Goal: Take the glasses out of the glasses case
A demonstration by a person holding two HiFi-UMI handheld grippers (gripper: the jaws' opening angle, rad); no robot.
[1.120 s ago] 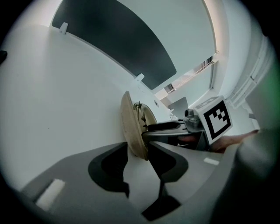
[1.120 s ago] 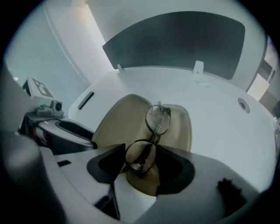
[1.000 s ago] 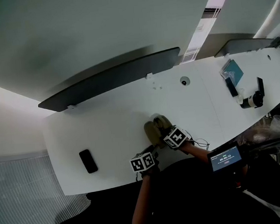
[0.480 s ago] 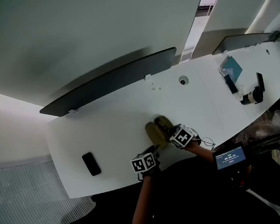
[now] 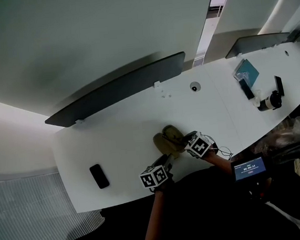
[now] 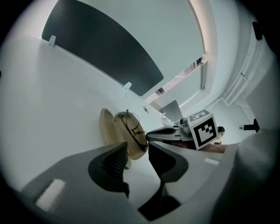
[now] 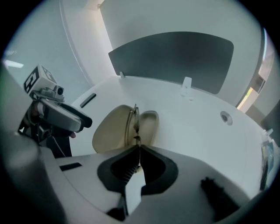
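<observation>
Two hand-held claws work an opened tan glasses case (image 5: 167, 140) on a white surface (image 5: 115, 141). The left claw (image 6: 138, 148) stands partway open with its jaws pressed on the near end of the case. The case juts out just ahead of its tips, with the lid laid back toward the claw's left.

The glasses (image 7: 133, 119) are not yet out. They sit in the shell of the case, with one rim rising a little above its edge. The right claw (image 7: 138, 148) comes in from the left claw's right side. Its jaws have just been closing and now meet on the thin frame of the glasses, which runs edge-on straight ahead of its tips between lid and shell.

Each claw carries a marker cube (image 5: 154, 177) behind its jaws, and the two cubes sit near one another at the surface's near edge.

A black phone (image 5: 99, 175) lies flat on the surface, well apart from the case and off to the left claw's left. A long dark panel (image 5: 115, 87) stands along the far edge, beyond both claws. A small lit screen (image 5: 249, 168) shows behind the right claw, near the person's forearm.
</observation>
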